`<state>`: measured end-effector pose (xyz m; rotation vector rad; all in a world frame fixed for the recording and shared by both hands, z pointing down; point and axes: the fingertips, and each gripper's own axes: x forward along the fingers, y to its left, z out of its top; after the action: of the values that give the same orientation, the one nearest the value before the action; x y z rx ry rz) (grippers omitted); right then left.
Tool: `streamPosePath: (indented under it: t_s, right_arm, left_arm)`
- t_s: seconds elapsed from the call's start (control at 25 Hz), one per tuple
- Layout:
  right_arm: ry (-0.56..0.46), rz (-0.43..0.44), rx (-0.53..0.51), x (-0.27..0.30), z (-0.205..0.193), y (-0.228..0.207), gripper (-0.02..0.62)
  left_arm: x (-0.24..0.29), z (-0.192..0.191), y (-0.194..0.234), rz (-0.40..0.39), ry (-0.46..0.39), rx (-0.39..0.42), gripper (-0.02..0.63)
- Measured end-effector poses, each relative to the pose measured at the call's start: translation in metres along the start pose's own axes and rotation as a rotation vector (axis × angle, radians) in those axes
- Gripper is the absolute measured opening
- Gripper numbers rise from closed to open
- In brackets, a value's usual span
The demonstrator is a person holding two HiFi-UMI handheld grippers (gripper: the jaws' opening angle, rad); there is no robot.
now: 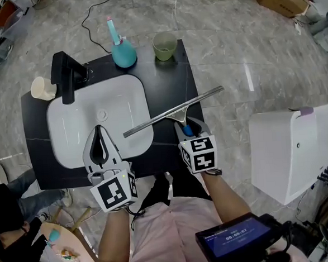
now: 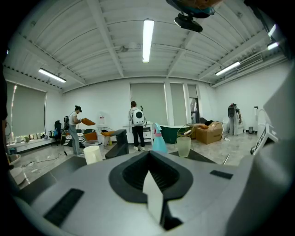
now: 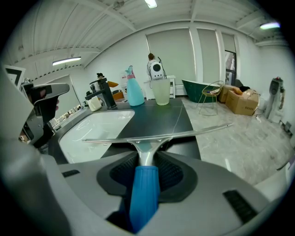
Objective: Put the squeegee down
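Two risks stand out, both stemming from where the long silver-bladed squeegee with its blue grip (image 1: 171, 112) sits at the centre of the head view. The right gripper (image 1: 186, 130) is clamped on that blue grip (image 3: 144, 193), with the pads pressing both sides, and the blade crosses the frame on a slant. The blade's lower-left end reaches over the rim of the white oval ceramic basin (image 1: 74, 123). Its upper-right end pokes past the right edge of the black rectangular countertop (image 1: 171, 76), above the grey marble floor (image 1: 231, 50). Released at this angle, the overhanging end would likely outweigh the rest, and the tool could tip off the counter. Alternatively, the other end could slide down the basin's slope and clatter. Squaring the blade over the bare dark strip right of the basin before letting go would seem safer. A lesser hazard lies at the top of the frame, where a teal plastic spray bottle (image 1: 123, 52) and a pale green translucent cup (image 1: 165, 46) stand well apart from the blade. A wide swing while realigning could knock them over. The left gripper (image 1: 99, 131) hangs over the basin's near edge with its jaws pressed together on nothing, so it gives the blade no support.
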<state>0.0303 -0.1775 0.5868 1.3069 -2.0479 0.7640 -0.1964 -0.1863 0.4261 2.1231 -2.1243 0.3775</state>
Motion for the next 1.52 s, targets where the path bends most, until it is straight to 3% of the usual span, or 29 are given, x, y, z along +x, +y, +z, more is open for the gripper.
streamPosePath:
  t_s: [0.44, 0.64, 0.96, 1.2, 1.52]
  right_arm:
    - [0.018, -0.001, -0.016, 0.003, 0.0, 0.001, 0.131]
    - [0.024, 0.015, -0.022, 0.004, 0.0, 0.004, 0.183]
    - [-0.019, -0.005, -0.023, -0.009, 0.011, 0.001, 0.186]
    - [-0.12, -0.025, -0.035, -0.041, 0.04, 0.004, 0.181]
    - [-0.468, -0.016, -0.078, -0.134, 0.145, 0.031, 0.118]
  left_arm:
    - [0.0, 0.001, -0.002, -0.007, -0.007, 0.001, 0.009]
    - [-0.002, 0.002, -0.005, -0.014, -0.016, 0.0, 0.009]
    - [-0.008, 0.013, -0.006, -0.018, -0.041, 0.003, 0.009]
    - [-0.027, 0.042, -0.011, -0.039, -0.105, -0.015, 0.009]
    - [-0.056, 0.118, -0.026, -0.093, -0.29, -0.004, 0.009]
